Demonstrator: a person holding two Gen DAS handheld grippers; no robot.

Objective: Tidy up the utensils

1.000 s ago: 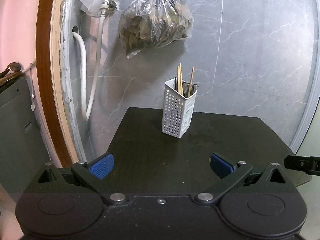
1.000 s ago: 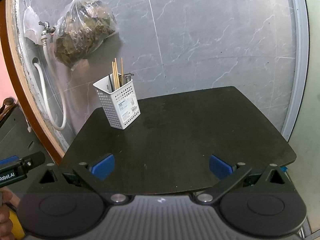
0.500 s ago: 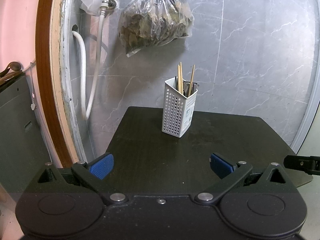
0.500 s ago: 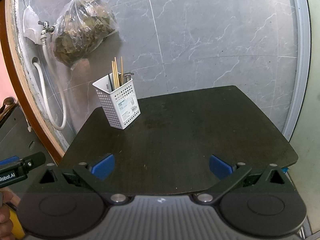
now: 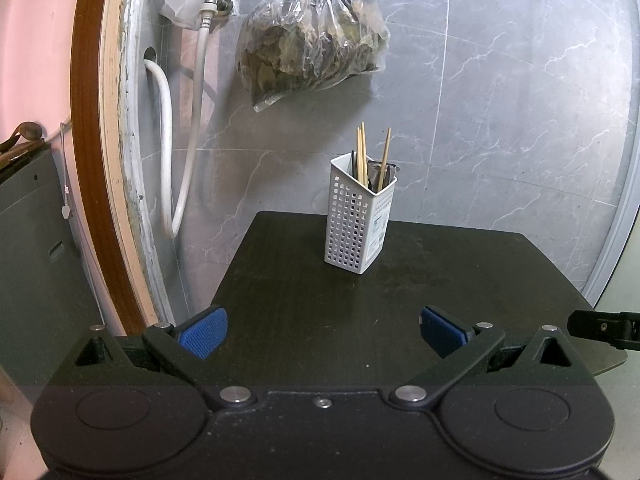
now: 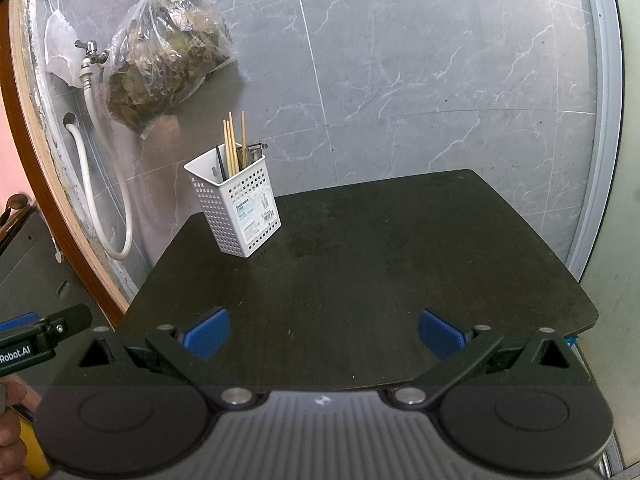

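A white perforated utensil holder (image 5: 358,216) (image 6: 234,204) stands upright at the back of the dark table (image 5: 380,304) (image 6: 360,272). Several wooden chopsticks (image 5: 363,152) (image 6: 232,144) and some dark metal utensils (image 6: 252,152) stick out of it. My left gripper (image 5: 322,334) hovers open over the table's near edge, nothing between its blue pads. My right gripper (image 6: 324,334) is open too, empty, at the front edge, well short of the holder. A part of the right gripper shows at the left wrist view's right edge (image 5: 604,328), and the left gripper in the right wrist view (image 6: 36,338).
A clear plastic bag of dried leaves (image 5: 312,36) (image 6: 164,52) hangs on the grey marble wall above the holder. A tap with a white hose (image 5: 188,120) (image 6: 104,168) and a brown door frame (image 5: 88,152) lie to the left. A hand (image 6: 12,432) shows at bottom left.
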